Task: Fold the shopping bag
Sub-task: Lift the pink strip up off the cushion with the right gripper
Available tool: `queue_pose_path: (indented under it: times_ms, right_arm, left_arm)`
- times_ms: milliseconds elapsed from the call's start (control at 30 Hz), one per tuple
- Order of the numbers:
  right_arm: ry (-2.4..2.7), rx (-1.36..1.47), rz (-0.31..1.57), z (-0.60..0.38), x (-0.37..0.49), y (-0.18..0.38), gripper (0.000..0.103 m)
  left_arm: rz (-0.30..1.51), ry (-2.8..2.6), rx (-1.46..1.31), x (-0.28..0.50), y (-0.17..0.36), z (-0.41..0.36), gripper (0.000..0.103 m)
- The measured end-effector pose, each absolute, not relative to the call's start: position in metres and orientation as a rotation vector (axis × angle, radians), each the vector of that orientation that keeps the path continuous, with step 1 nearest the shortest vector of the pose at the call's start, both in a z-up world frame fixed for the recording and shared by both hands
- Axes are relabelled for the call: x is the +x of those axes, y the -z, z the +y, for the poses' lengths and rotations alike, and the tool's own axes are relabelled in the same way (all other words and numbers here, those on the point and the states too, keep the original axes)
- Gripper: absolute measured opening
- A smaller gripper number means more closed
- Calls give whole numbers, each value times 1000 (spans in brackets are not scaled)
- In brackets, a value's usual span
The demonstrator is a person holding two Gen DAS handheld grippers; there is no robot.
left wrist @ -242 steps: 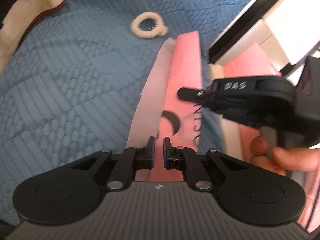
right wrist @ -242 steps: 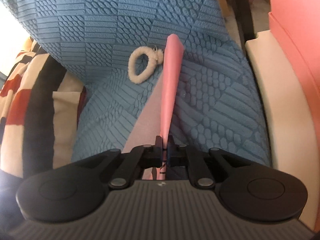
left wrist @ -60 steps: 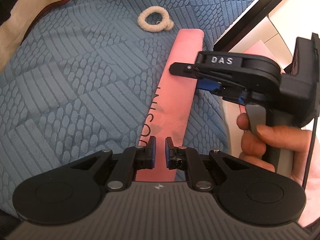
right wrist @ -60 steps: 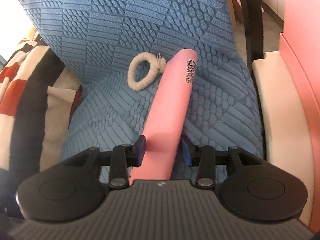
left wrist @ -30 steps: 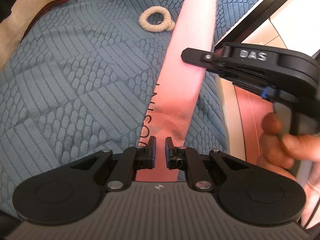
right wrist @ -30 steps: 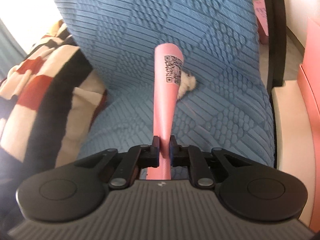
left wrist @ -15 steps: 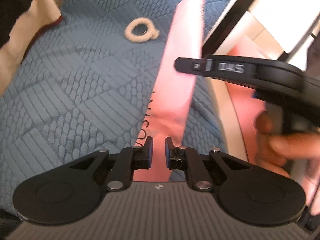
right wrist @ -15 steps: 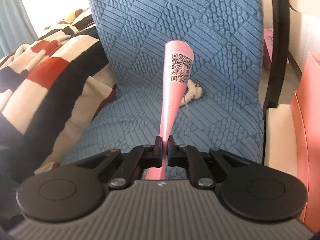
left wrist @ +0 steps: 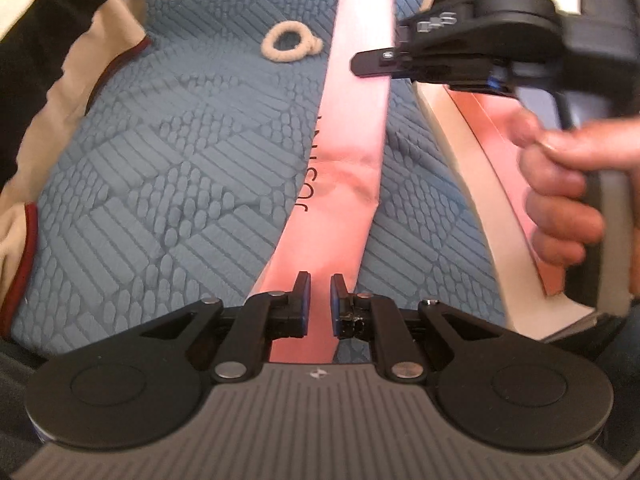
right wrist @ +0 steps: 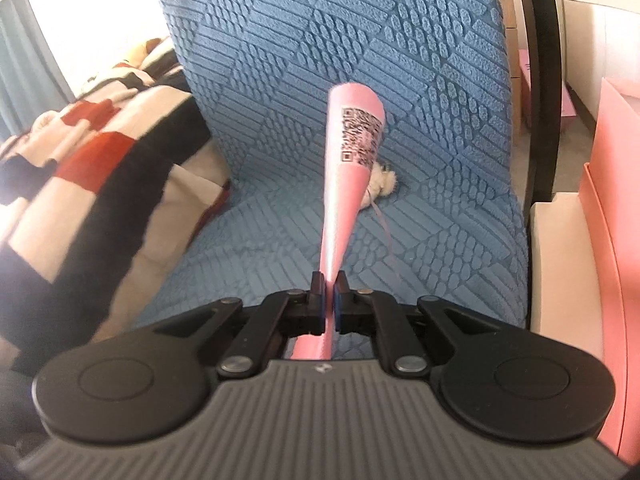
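Observation:
The pink shopping bag [left wrist: 348, 152], folded into a long narrow strip with dark lettering, stretches across the blue quilted seat cover [left wrist: 180, 160]. Its near end runs between the fingers of my left gripper [left wrist: 320, 298], which is shut on it with a slim gap. My right gripper [left wrist: 368, 63] pinches the strip farther along from the right, held by a hand [left wrist: 568, 184]. In the right wrist view the right gripper [right wrist: 329, 286] is shut on the bag [right wrist: 352, 152], whose far end with a QR code stands raised off the seat.
A cream rope loop [left wrist: 290, 44] lies on the seat just left of the strip. A striped blanket [right wrist: 80, 168] is heaped at the left. At the right are a cream ledge [right wrist: 560, 260], a pink box [right wrist: 616, 240] and a dark frame.
The right gripper has closed tight on the strip and lifted its far end higher off the seat. The left gripper has drawn back and rolled, so more of the seat shows.

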State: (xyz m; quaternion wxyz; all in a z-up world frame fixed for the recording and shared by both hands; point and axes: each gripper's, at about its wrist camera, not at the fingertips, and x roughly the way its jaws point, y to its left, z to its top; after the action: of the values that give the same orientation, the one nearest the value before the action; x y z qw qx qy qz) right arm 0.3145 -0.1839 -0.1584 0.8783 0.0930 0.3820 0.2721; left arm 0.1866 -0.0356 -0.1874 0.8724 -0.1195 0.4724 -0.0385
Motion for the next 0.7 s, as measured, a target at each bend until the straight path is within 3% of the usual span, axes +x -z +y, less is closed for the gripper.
queue_pose_path:
  times_ms: [267,700]
  right_arm:
    - [-737,78,722,-183,262,137,7]
    - [-888,-124,720,-163,208,148,7]
  left_arm:
    - [1000,73,-514,193,194,-4,13]
    - [976,44,-873,195,183,46,13]
